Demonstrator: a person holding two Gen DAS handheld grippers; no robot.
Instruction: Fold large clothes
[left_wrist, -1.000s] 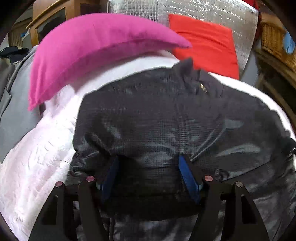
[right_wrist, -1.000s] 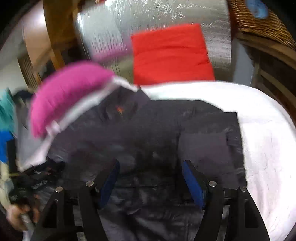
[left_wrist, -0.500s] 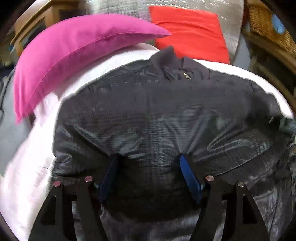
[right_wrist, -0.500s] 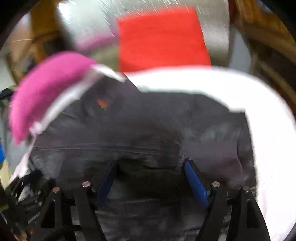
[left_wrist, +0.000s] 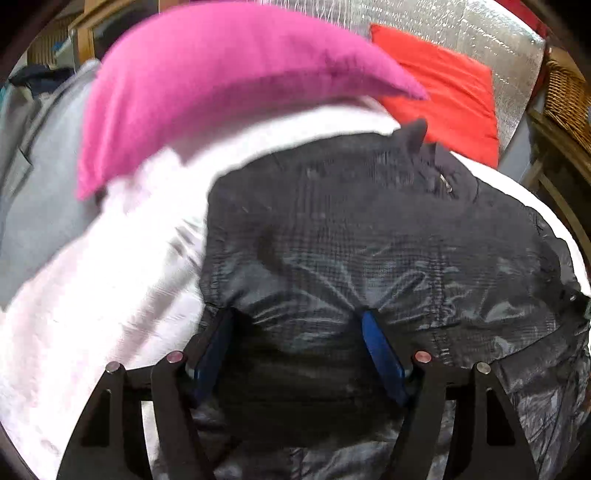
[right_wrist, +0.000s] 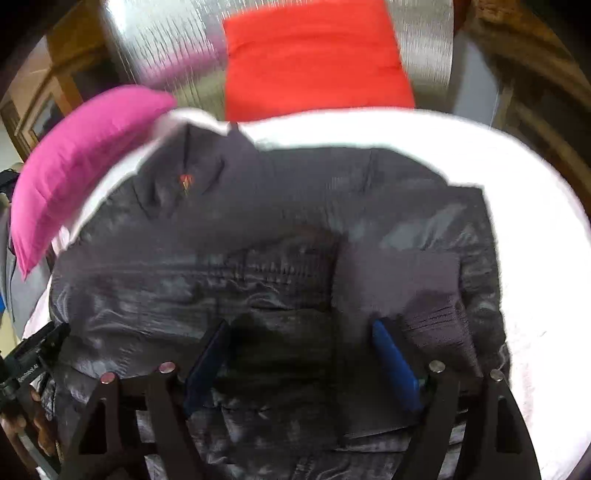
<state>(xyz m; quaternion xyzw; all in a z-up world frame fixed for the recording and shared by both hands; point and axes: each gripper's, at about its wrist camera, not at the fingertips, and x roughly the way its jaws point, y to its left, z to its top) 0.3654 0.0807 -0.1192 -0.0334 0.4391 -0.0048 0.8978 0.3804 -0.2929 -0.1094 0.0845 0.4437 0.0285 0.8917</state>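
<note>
so far the black jacket ahead of both tongs looks only partly folded, sleeve tucked in, while the left tongs and right tongs both stand spread apart over its near hem, clamping nothing.

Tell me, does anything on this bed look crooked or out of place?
Nothing looks damaged or spilled. The dark jacket lies slightly askew on the white bedcover, collar toward the red cushion, with wrinkled shiny fabric. The pink pillow sits tilted at the bed's corner.
</note>
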